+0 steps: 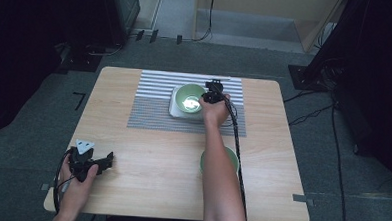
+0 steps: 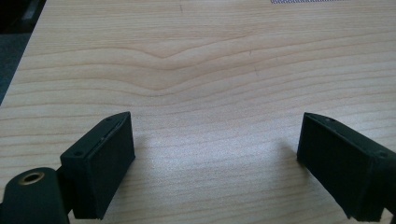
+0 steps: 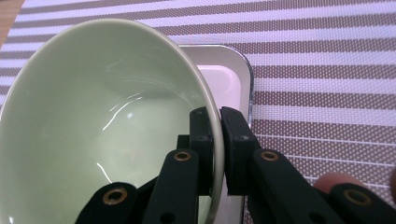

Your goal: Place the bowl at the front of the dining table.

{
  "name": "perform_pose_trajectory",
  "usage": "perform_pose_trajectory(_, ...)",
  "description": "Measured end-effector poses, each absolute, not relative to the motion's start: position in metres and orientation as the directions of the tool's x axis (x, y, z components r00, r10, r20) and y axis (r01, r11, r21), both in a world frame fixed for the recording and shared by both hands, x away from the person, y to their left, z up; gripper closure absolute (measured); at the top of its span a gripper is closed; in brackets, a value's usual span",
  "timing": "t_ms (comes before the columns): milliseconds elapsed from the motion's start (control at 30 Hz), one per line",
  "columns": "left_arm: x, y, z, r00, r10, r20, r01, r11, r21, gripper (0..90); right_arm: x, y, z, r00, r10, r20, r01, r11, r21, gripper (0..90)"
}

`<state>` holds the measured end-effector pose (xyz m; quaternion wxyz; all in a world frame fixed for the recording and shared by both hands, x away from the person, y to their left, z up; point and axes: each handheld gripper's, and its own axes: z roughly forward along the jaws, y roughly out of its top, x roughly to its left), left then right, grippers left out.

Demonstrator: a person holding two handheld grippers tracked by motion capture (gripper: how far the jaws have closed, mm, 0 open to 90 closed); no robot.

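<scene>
bowl: the pale green bowl (image 3: 93, 121) sits on the white square tray (image 1: 176, 109), on the striped mat (image 1: 154, 113) toward the desk's far edge.
right gripper: your right gripper (image 3: 215, 140) pinches the bowl's rim, one jaw inside, one outside.
second bowl: another green bowl (image 1: 232, 159) sits near the desk's right front, partly under your forearm.
left gripper: your left gripper (image 2: 215, 158) rests at the front left corner, jaws wide over bare wood.
surface: light wooden desk (image 1: 151, 163) on grey carpet, dark surroundings.
views: the right gripper view shows the rim grip; the high view shows the layout.
</scene>
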<state>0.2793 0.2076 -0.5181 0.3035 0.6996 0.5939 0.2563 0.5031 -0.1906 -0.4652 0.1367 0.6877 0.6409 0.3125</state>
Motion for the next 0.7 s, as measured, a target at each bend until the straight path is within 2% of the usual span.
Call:
perform_pose_trajectory(367, 0.279, 0.208, -0.518, 0.164, 0.987, -0.001, 0.676, -0.111, 0.729, 10.7, 0.509, -0.193, -0.468, 0.025, 0.951, 0.308, 0.804, -0.202, 0.560, 82.5)
perform_pose_trajectory(500, 0.279, 0.207, -0.518, 0.163, 0.987, -0.002, 0.675, -0.110, 0.729, 10.7, 0.508, -0.196, -0.459, 0.012, 0.938, 0.347, 0.780, -0.226, 0.583, 72.8)
perform_pose_trajectory(533, 0.279, 0.207, -0.518, 0.163, 0.987, -0.002, 0.675, -0.110, 0.729, 10.6, 0.508, -0.196, -0.459, 0.012, 0.938, 0.347, 0.780, -0.226, 0.583, 72.8)
perform_pose_trajectory(567, 0.279, 0.207, -0.518, 0.163, 0.987, -0.002, 0.675, -0.110, 0.729, 10.6, 0.507, -0.201, -0.456, -0.001, 0.923, 0.385, 0.777, -0.241, 0.581, 66.5)
perform_pose_trajectory(667, 0.279, 0.207, -0.518, 0.163, 0.987, -0.002, 0.675, -0.110, 0.729, 10.7, 0.505, -0.206, -0.450, -0.020, 0.917, 0.398, 0.768, -0.241, 0.593, 54.5)
perform_pose_trajectory(700, 0.279, 0.207, -0.518, 0.163, 0.987, -0.001, 0.675, -0.110, 0.729, 10.6, 0.504, -0.207, -0.447, -0.037, 0.919, 0.393, 0.757, -0.231, 0.611, 44.9)
